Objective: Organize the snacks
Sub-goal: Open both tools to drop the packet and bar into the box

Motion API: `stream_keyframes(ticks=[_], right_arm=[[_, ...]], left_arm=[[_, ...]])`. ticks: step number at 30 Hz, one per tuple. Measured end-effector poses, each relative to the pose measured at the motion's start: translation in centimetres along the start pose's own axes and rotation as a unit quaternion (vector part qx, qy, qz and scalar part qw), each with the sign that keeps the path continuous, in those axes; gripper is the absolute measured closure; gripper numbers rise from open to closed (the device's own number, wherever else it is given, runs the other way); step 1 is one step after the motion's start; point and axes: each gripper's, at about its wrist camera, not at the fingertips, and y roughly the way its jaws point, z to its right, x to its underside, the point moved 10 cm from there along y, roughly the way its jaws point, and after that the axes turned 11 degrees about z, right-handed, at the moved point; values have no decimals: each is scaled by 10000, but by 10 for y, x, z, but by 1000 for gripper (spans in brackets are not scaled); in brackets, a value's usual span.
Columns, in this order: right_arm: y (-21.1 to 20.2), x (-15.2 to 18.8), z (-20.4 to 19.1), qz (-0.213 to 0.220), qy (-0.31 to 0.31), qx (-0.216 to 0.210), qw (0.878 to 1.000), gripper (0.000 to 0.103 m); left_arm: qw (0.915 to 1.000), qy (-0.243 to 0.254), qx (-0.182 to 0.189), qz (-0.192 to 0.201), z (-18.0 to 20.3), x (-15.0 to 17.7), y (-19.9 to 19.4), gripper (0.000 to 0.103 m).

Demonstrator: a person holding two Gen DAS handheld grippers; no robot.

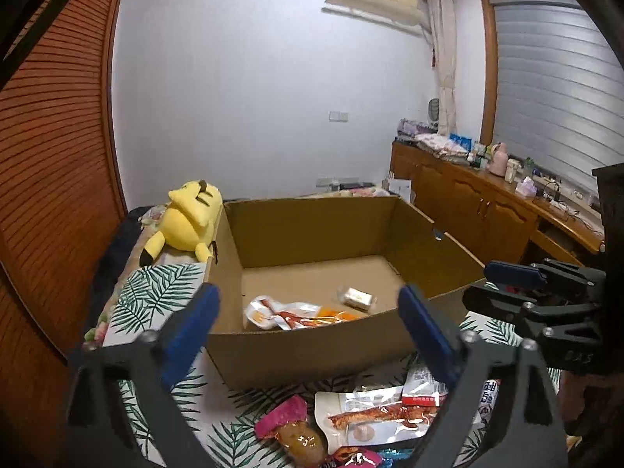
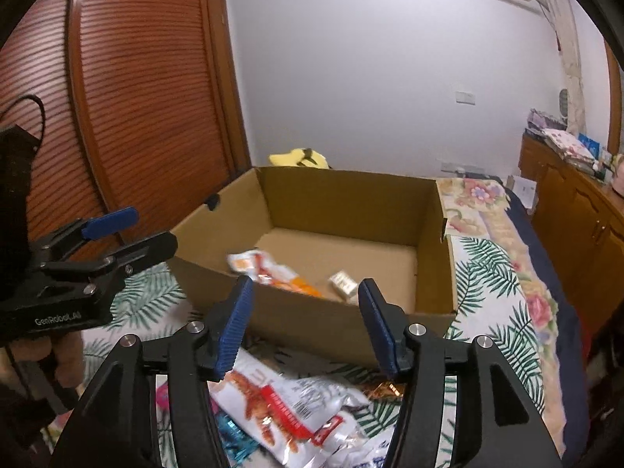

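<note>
Both wrist views look forward, close over the bed, sharing the cardboard box [image 1: 312, 347].

Snack packets [image 2: 288, 409] cut off below

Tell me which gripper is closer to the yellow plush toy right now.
Left, as far as the views show. The left gripper hangs before the cardboard box's near-left corner, the side where the plush toy lies. The right gripper sits farther right, across the box from it.

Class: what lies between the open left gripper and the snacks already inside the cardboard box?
The cardboard box's near wall, in the left wrist view, separates left gripper from boxed snacks.
</note>
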Motion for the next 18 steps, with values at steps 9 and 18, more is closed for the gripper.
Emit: stream_keyframes(ticks=[9,18], right_arm=[[-37,23,-23,117,96,-436,9989,46],[-22,65,-29,-229,2,-417,9989,46]], left_arm=[[9998,-106,-14,-159,-12,26,-26,5],[9988,-20,-396,-302,-23,59,-37,2]])
